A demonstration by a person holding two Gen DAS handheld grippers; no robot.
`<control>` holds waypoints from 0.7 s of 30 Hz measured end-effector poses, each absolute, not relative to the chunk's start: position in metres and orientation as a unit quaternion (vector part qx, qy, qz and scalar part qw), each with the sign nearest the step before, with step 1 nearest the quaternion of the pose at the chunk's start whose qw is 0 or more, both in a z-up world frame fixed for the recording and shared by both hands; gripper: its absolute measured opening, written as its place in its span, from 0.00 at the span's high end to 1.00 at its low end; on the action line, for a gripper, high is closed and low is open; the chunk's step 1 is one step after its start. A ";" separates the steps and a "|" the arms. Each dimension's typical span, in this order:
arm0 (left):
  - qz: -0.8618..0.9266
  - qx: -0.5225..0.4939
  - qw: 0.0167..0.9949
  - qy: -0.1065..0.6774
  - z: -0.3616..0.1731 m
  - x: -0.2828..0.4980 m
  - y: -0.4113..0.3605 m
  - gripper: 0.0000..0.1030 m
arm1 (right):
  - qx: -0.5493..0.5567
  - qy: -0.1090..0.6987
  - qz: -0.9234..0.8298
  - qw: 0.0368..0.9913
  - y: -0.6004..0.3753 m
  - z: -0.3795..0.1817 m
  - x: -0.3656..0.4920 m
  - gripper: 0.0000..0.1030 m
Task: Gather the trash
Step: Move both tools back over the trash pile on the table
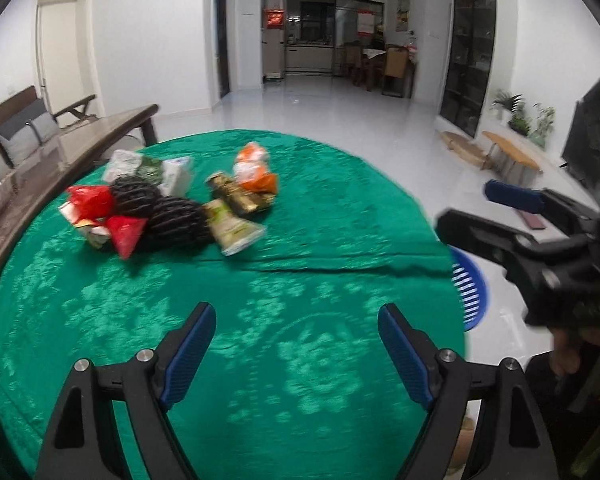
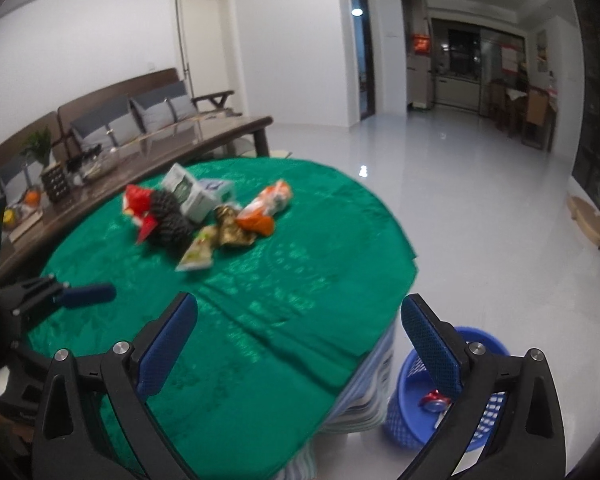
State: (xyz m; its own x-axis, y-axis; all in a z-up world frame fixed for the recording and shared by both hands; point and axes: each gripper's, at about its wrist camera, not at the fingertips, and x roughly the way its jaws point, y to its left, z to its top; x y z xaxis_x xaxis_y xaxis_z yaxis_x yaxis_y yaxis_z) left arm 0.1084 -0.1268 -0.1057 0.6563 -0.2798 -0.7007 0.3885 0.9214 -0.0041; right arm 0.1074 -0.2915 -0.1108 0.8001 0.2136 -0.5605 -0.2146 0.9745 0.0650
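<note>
A pile of trash lies on the far left part of the green tablecloth (image 1: 320,220): red wrappers (image 1: 90,202), black foam nets (image 1: 172,222), a green-white pouch (image 1: 234,230), a gold wrapper (image 1: 236,192), an orange-white bag (image 1: 254,170) and white cartons (image 1: 176,174). The pile also shows in the right wrist view (image 2: 204,212). My left gripper (image 1: 296,348) is open and empty above the near cloth. My right gripper (image 2: 300,340) is open and empty, over the table's right edge. A blue basket (image 2: 416,412) on the floor holds a red can (image 2: 434,402).
A dark wooden coffee table (image 2: 148,152) with small items stands behind the round table, a sofa (image 2: 112,116) beyond it. The basket shows at the table's right edge in the left wrist view (image 1: 470,288). Low wooden stools (image 1: 508,152) stand on the white floor at right.
</note>
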 end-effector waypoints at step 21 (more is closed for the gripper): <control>-0.086 0.024 0.904 0.417 -0.148 0.150 -0.053 0.17 | -0.090 0.327 0.138 0.931 -0.240 -0.144 0.113 0.01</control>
State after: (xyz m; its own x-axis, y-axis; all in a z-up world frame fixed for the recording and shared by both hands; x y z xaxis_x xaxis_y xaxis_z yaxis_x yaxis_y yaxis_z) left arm 0.1503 -0.0532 -0.1484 0.6369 -0.1364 -0.7588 0.1765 0.9839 -0.0287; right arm 0.1127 -0.2402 -0.1438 0.7482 0.1976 -0.6333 -0.3148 0.9461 -0.0767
